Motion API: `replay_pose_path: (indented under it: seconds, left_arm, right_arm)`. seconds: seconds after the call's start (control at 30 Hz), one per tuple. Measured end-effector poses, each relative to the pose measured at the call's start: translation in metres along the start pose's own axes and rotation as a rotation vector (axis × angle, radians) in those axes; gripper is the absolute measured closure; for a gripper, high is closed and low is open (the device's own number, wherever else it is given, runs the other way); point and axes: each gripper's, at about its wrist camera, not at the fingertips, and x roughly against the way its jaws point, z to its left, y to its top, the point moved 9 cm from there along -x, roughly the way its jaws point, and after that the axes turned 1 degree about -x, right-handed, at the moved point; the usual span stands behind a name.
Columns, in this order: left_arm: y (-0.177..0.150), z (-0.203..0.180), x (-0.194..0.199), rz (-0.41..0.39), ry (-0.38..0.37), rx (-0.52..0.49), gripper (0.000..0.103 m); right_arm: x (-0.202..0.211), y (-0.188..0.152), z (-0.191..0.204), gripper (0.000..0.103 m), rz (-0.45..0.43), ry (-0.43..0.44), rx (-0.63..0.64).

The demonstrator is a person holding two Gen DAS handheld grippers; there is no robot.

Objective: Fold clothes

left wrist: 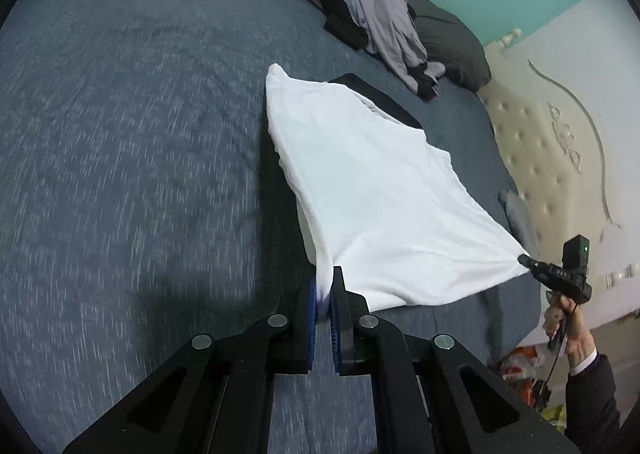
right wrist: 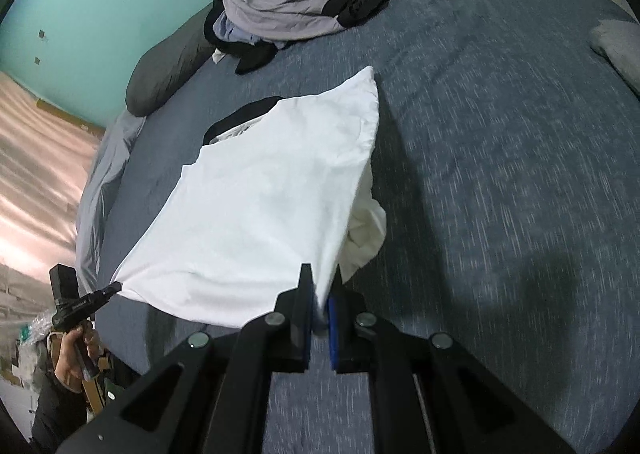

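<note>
White garment (left wrist: 372,189) is judged light, soft and floppy, sagging between holds; best taken at the corners or hem, as is done now. Near-left corner is pinched by the left gripper (left wrist: 325,294), near-right corner by the right gripper (right wrist: 320,306), both clamped on cloth. It is held stretched above the blue bed (left wrist: 120,133), far end draped over something black (left wrist: 376,97). Plain white, lightly creased.

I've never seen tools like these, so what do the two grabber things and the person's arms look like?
Each gripper, left gripper and right gripper, is matt black, with two flat fingers lined with ribbed blue pads, angular cut-out arms and round silver pivot pins. Seen from the side, the right gripper has a pistol-style handle, a black box with a green light and a thin black cable. The person wears a dark sleeve over a white cuff.
</note>
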Motion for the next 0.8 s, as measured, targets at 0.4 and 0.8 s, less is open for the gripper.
replay_pose_path:
  seconds: [0.4,0.8]
  left_arm:
    - [-0.04,0.01,-0.01,0.044,0.025,0.009,0.097]
    - [-0.061,0.032,-0.036,0.14,0.054,0.053,0.097]
  right_arm:
    - [-0.002,-0.056,-0.023,0.097,0.032,-0.021,-0.03]
    - [-0.037,-0.074,-0.05,0.097,0.104,-0.054,-0.072]
